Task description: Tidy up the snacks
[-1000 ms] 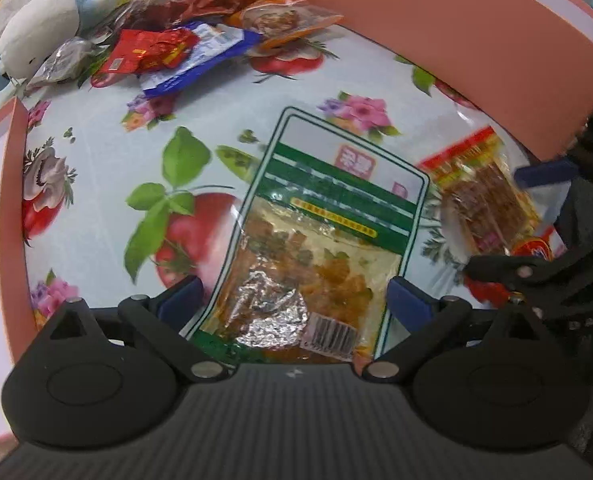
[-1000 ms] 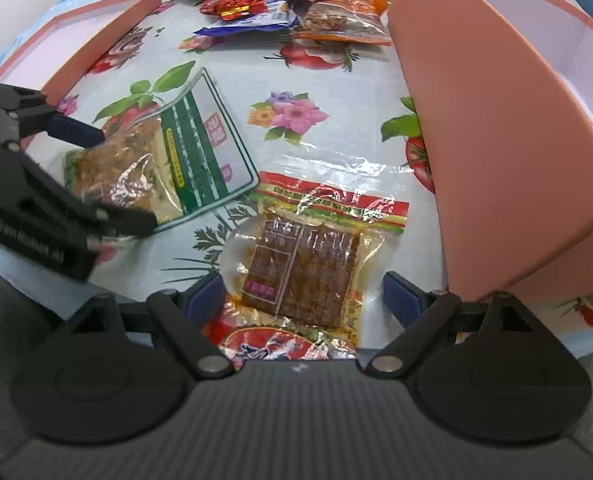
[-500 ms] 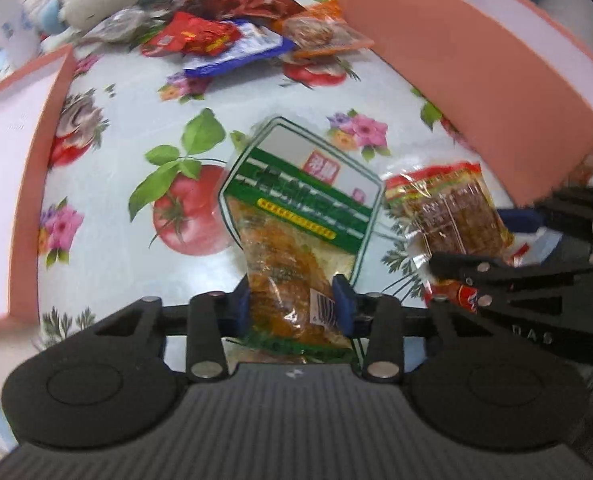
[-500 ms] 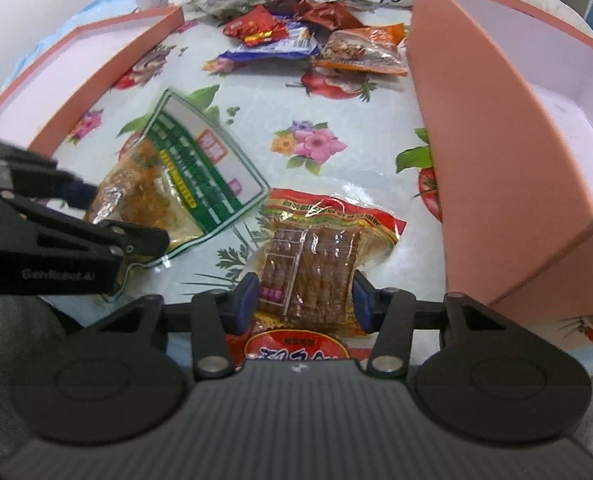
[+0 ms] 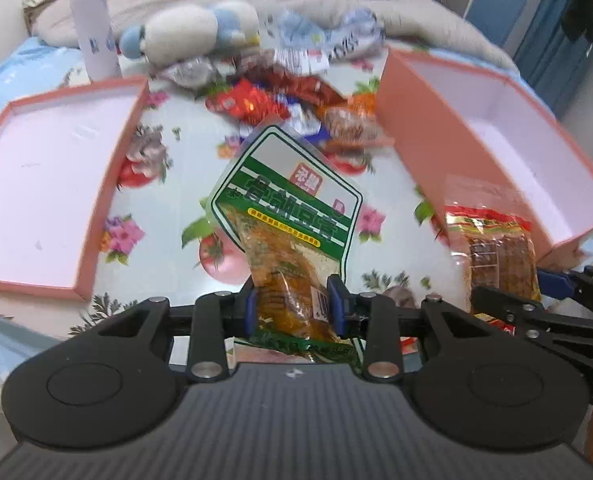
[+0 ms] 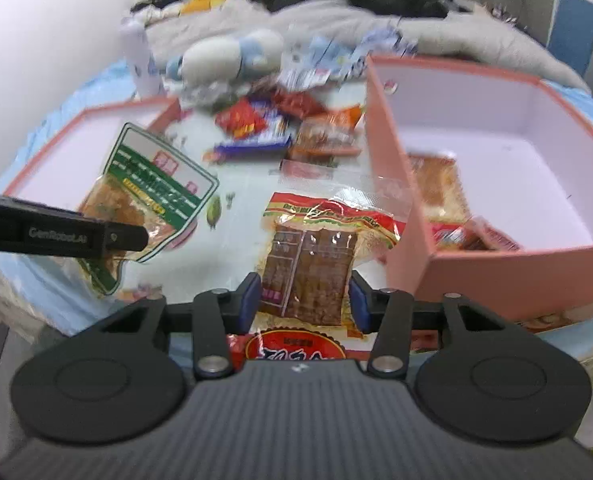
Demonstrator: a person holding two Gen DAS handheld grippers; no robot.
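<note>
Each view looks forward and steeply down along its own gripper, close above the flowered surface [image 5: 168, 208], with the gripper body filling the lower part. The left view faces the gap between the shallow lid [image 5: 40, 168] on its left and the deep box [image 5: 496, 128] on its right; the right view sits further right, looking into that box [image 6: 496, 152]. Both share the snack pile [image 5: 280, 96], the plush toy [image 6: 232, 56], and each other's gripper at the edge.

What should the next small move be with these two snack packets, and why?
Probably carry the red packet rightward over the deep pink box. The right gripper is closing on it, lifted clear, and snacks already lie inside that box. The left gripper is closing on the green packet too.
</note>
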